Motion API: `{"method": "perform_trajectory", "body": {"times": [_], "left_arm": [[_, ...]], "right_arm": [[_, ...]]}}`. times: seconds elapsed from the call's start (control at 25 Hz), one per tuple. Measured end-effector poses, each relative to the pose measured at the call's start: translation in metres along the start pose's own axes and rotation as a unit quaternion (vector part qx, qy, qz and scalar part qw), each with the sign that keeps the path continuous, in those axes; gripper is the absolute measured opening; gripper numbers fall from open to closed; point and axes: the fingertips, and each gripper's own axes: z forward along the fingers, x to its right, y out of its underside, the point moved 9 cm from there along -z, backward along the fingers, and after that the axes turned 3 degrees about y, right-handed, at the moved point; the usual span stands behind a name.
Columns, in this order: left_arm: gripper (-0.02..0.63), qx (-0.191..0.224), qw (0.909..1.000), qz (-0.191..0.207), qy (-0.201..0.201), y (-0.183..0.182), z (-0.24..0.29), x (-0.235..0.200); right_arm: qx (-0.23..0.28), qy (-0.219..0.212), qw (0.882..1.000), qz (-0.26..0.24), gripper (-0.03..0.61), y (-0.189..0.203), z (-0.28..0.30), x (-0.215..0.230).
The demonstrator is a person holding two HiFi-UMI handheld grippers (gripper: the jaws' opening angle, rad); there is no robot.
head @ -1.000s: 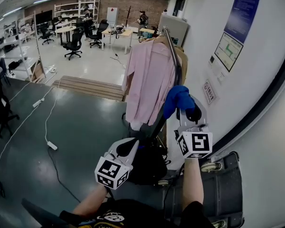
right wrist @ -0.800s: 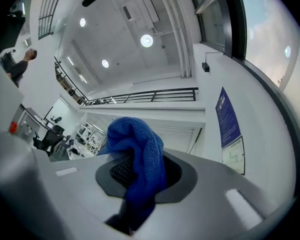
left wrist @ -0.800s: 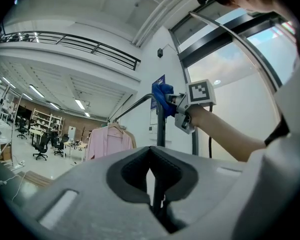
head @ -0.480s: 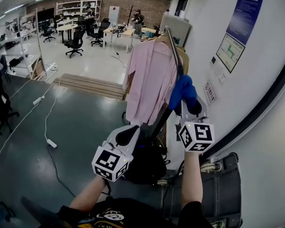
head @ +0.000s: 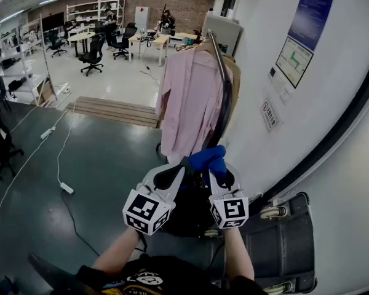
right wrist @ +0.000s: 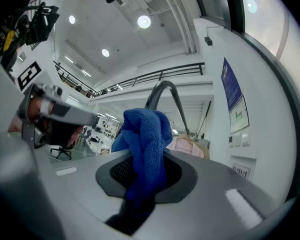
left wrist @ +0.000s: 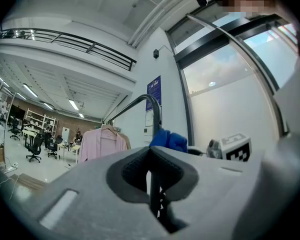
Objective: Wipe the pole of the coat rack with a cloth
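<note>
A person's right tool point(head: 219, 173) was clamped shut on a bunched blue cloth point(head: 207, 158) at the centre of the head view, low against the coat rack's pole point(head: 221, 66), which rose from there toward the upper middle of the frame. The left tool point(head: 170, 176), just to the left, had its jaws closed around the pole itself, apparently steadying the rack. A pink shirt point(head: 187, 103) hung from the rack above both tools. The wiping looked to be under way, with the cloth down near the lower stretch of the pole. How much of the pole had been covered could not be judged, since no streaks or dust showed on the metal. In the right gripper view the pole curved up behind the cloth, but the spot where fabric met metal was hidden by the cloth's own folds. The foot of the rack lay out of sight behind the tools and a dark shape below them, and the upper rail was partly masked by the shirt. The person's forearms were cut off at the bottom edge.
</note>
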Motion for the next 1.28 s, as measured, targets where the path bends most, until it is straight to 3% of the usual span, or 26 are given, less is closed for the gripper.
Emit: {"method": "perform_trajectory", "body": {"times": [0.16, 0.28, 0.64, 0.96, 1.12, 1.28], "left_arm": [[0.003, -0.006, 1.0000, -0.003, 0.004, 0.005, 0.002, 0.002], [0.003, -0.008, 1.0000, -0.003, 0.004, 0.005, 0.001, 0.003], [0.003, 0.000, 0.9999, -0.014, -0.001, 0.002, -0.007, -0.004], [0.003, 0.005, 0.9998, -0.014, -0.011, 0.001, -0.011, -0.010], [0.003, 0.006, 0.9997, -0.016, -0.017, 0.004, -0.013, -0.011], [0.003, 0.005, 0.9994, -0.023, -0.027, 0.008, -0.016, -0.016]], "right_arm": [[-0.052, -0.006, 0.997, 0.063, 0.072, 0.046, 0.000, -0.008], [-0.042, 0.003, 0.996, 0.081, 0.072, 0.039, 0.000, -0.007], [0.090, 0.032, 0.995, 0.013, 0.072, -0.087, 0.026, 0.039], [0.117, 0.058, 0.991, -0.016, 0.072, -0.166, 0.075, 0.078], [0.113, 0.062, 0.992, -0.009, 0.071, -0.159, 0.074, 0.077], [0.106, 0.055, 0.993, 0.000, 0.071, -0.118, 0.046, 0.054]]}}
